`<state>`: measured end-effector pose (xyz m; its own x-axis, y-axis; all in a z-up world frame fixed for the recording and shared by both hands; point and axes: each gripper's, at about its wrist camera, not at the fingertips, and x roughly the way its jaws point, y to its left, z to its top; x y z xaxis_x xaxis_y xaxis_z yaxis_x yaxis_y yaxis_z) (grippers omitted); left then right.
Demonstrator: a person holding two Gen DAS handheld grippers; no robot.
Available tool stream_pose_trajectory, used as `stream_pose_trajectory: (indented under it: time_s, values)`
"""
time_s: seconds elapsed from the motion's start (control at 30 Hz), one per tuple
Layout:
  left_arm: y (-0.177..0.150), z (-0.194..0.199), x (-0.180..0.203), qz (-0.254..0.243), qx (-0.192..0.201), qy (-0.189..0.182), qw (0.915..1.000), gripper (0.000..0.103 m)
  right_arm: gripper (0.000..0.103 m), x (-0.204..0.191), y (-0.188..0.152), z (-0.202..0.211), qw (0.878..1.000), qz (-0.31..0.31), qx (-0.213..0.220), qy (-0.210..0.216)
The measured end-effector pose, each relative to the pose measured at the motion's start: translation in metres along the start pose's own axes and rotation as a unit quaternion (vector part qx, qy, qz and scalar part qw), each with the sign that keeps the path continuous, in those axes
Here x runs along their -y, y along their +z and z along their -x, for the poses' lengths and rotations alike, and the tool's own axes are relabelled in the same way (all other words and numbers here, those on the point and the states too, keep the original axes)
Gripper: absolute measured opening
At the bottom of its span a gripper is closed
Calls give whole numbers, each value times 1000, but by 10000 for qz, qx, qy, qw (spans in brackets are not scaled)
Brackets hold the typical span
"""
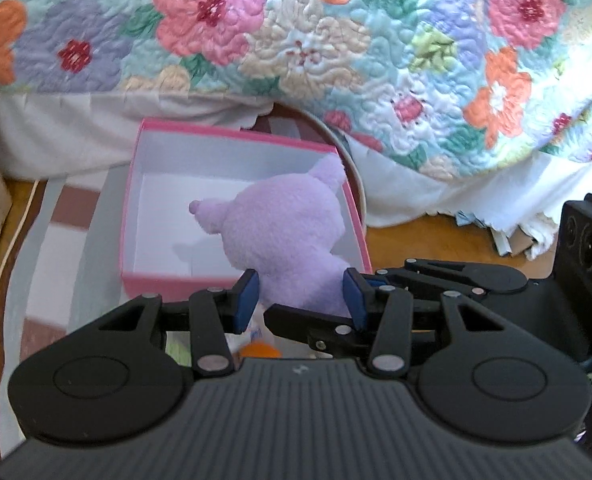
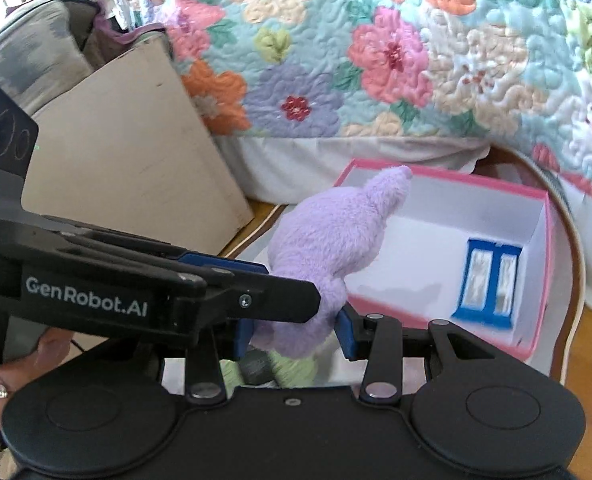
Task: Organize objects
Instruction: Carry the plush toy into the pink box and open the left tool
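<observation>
Closest of all is the left gripper (image 1: 300, 300), and its blue-padded jaws squeeze the bottom of a soft purple toy (image 1: 284, 224) from both sides. The right gripper (image 2: 294, 332) comes in from the side and seems to pinch the same toy low down too, with a pad pressed on each side. So both sets of jaws look part closed around the toy, not wide. The toy hangs in the air just over the near edge of the pink box (image 1: 232, 132), with its head leaning over the white inside. It is not down in the box yet. A little blue box (image 2: 487, 280) already lies inside the pink box, in the near right corner as the right camera sees it, so I think one thing is put away. The toy looks like the next one to go in. More seems to be left: on the near side of the pink box, under the grippers, I can see something green (image 2: 296, 372) and something orange (image 1: 260, 350), but I cannot tell what they are. Under the pink box is a striped rug (image 1: 76, 208), and behind the pink box hangs a flowery quilt (image 1: 315, 40) from a bed. White letters on the left gripper say "GenRobot.AI". I see no other words to read.
</observation>
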<state>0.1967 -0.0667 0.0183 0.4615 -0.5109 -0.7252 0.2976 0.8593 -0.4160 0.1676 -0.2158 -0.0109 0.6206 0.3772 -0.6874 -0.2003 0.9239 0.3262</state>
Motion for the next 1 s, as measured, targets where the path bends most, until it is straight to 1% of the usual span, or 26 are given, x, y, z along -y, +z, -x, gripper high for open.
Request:
stream_pose_trajectory:
  time_s: [0.07, 0.17, 0.23, 0.33, 0.37, 0.5, 0.57, 0.67, 0.73, 0.87, 0.97, 1.0]
  values:
    - [11, -20, -1, 2, -104, -17, 9999, 44, 47, 14, 8, -12, 10000, 10, 64, -34]
    - [23, -55, -4, -40, -232, 144, 9996, 44, 47, 31, 13, -34, 9997, 58, 151, -185]
    - [28, -79, -6, -92, -288, 229, 9993, 44, 47, 46, 14, -48, 9995, -119, 166, -244]
    - [35, -111, -14, -56, -340, 248, 9991, 43, 46, 69, 15, -69, 9986, -402, 151, -309]
    - [37, -121, -17, -11, -355, 258, 9990, 43, 44, 77, 17, -77, 9983, -462, 115, -326]
    - [47, -157, -34, 237, -406, 239, 9986, 43, 44, 100, 22, -105, 9972, -621, -47, -414]
    - [50, -174, -42, 361, -501, 233, 9978, 43, 43, 114, 23, -118, 9956, -852, -132, -378]
    - [53, -193, -56, 683, -666, 256, 9951, 43, 43, 132, 23, -137, 9912, -1255, -300, -306]
    - [50, -200, -63, 851, -799, 250, 9929, 43, 43, 137, 19, -146, 9890, -1387, -434, -272]
    - [45, -210, -68, 831, -911, 229, 9921, 42, 42, 132, 14, -156, 9887, -1291, -641, -418]
    - [43, -219, -71, 993, -1005, 258, 9896, 39, 42, 135, 14, -163, 9854, -1401, -827, -505]
    - [42, -222, -71, 1021, -1024, 339, 9889, 38, 43, 137, 14, -164, 9843, -1422, -895, -534]
